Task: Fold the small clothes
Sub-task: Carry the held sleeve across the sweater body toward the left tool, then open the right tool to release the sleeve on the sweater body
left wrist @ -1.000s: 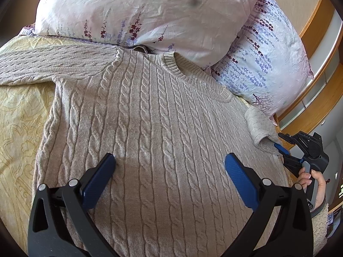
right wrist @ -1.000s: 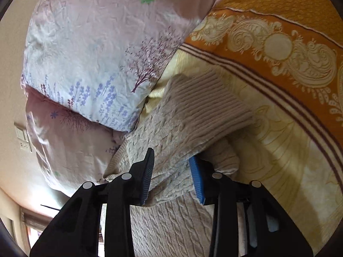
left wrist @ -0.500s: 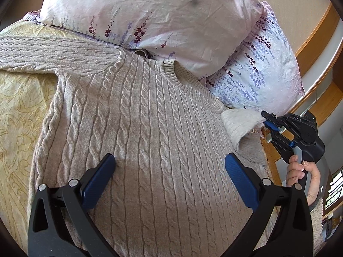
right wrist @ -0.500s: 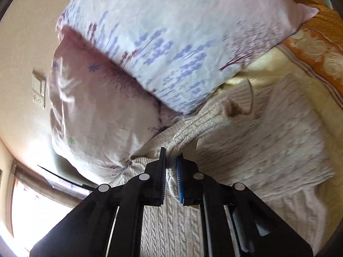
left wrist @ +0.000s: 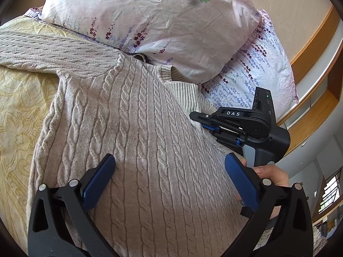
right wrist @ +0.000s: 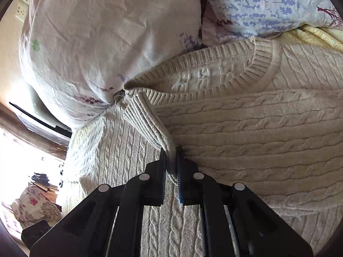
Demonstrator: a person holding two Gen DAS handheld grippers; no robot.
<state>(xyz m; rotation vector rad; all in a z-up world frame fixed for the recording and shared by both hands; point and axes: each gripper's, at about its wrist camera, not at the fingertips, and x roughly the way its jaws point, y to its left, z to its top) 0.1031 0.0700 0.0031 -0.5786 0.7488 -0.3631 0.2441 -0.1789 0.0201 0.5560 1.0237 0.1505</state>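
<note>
Sweater (left wrist: 137, 132) | right hand-held gripper (right wrist: 171, 156) clamps sleeve cuff (right wrist: 148, 124); left hand-held gripper (left wrist: 169, 180) open above | lay sleeve flat across chest, smooth.

Pale pink pillow (left wrist: 150, 15), printed with purple flower sprigs and one green clover, lay ahead of the left tool at the head of the bed. A second pillow (left wrist: 257, 64), white with blue-violet sprigs, sat to the right of the first, touching it. Yellow bedspread (left wrist: 19, 107) with a scrolled pattern lay to the left of the same tool. Wooden trim (left wrist: 310, 42) ran along the beige wall beyond the second pillow. A flowered bundle (right wrist: 34, 205) showed far left of the right tool, near a bright window.
</note>
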